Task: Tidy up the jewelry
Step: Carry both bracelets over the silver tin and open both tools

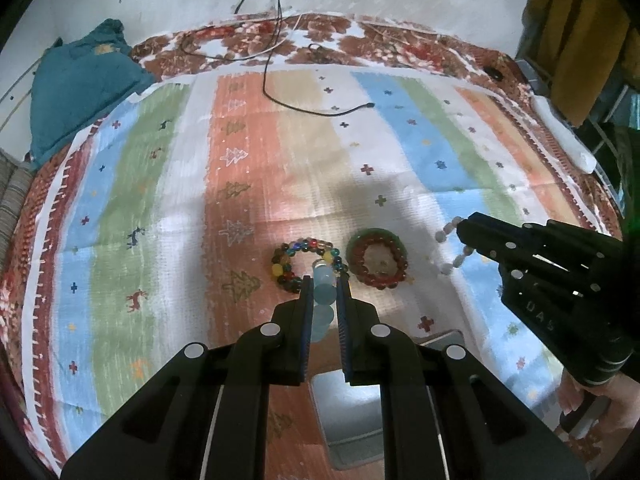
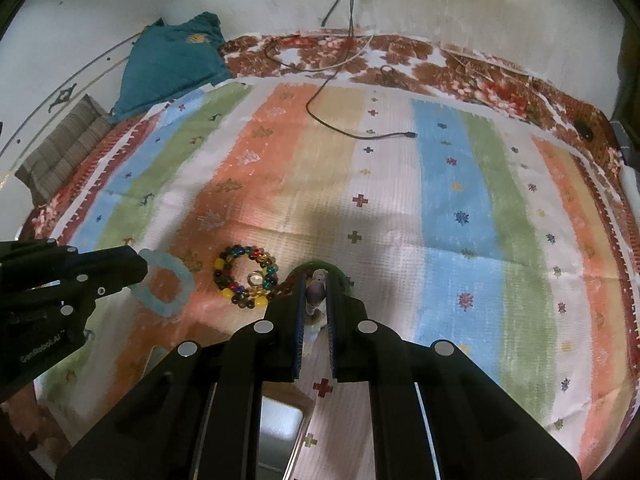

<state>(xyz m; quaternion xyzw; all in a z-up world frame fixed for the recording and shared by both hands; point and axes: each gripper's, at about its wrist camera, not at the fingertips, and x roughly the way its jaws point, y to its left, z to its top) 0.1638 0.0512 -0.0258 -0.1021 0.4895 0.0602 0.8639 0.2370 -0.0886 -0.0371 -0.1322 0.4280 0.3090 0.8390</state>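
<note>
My left gripper (image 1: 325,280) is shut on a pale blue bead bracelet (image 1: 323,300), held above the striped cloth; the right wrist view shows it as a hanging loop (image 2: 166,282) at the left gripper (image 2: 140,268). My right gripper (image 2: 316,278) is shut on a whitish-grey bead bracelet (image 2: 315,292), whose beads (image 1: 450,232) hang from the right gripper (image 1: 460,234) in the left wrist view. A multicoloured bead bracelet (image 1: 306,266) lies on the cloth, also in the right wrist view (image 2: 246,278). A red bead bracelet inside a green ring (image 1: 378,258) lies beside it.
A striped cloth (image 1: 248,168) covers the surface over a brown floral sheet (image 1: 360,40). A black cable (image 1: 320,110) lies at the back. A teal cloth bundle (image 1: 80,80) sits back left. A grey tray (image 1: 348,412) lies below my left gripper.
</note>
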